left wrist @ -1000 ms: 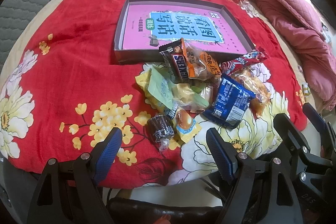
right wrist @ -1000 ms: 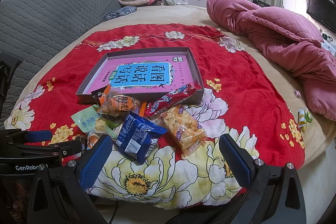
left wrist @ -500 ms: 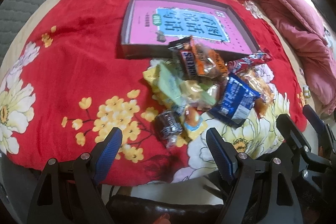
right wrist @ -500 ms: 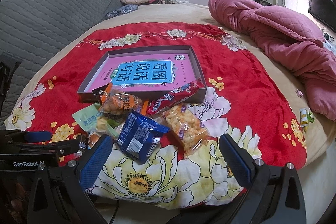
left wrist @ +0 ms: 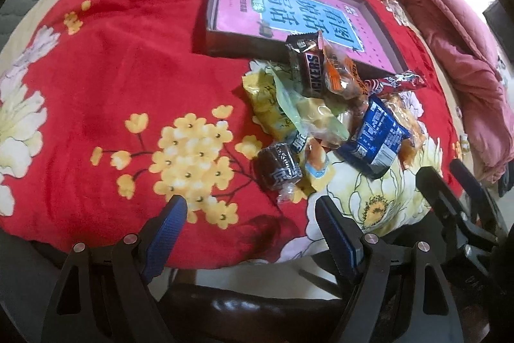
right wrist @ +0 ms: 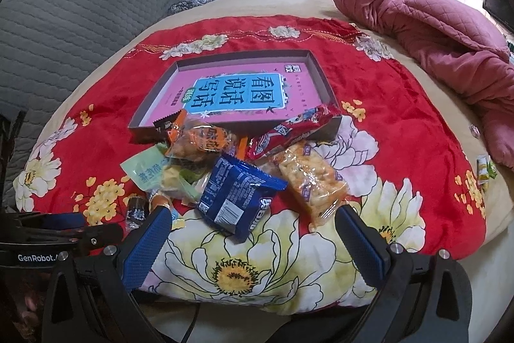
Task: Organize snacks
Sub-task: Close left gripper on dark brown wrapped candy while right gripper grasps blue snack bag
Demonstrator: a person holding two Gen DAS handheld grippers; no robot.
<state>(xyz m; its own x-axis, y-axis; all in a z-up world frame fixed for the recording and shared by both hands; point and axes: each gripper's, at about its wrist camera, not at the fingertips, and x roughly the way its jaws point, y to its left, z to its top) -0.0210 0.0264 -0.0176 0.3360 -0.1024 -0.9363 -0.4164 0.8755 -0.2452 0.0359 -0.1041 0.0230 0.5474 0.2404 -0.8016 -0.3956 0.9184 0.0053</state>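
While both tools wait at the near edge of the bed, we've got nothing in our grip: the left hand-held gripper (left wrist: 249,212) is spread wide and empty, and the right hand-held gripper (right wrist: 253,225) is just as wide, also empty. Just past them, the snack pile (right wrist: 231,163) is all in one heap on the red floral blanket (left wrist: 106,79): the dark round candy (left wrist: 278,164) nearest on the left, the blue packet (right wrist: 236,190) in the middle, the clear cracker pack (right wrist: 310,179) on the right. Farther on, the Snickers bar (left wrist: 306,68) and the long red wrapper (right wrist: 289,126) lean over the box's near wall. Beyond that, the shallow box (right wrist: 316,69) holds no snack that we can see on its pink printed floor. By our reckoning, sorting hasn't started; every piece is left to place.
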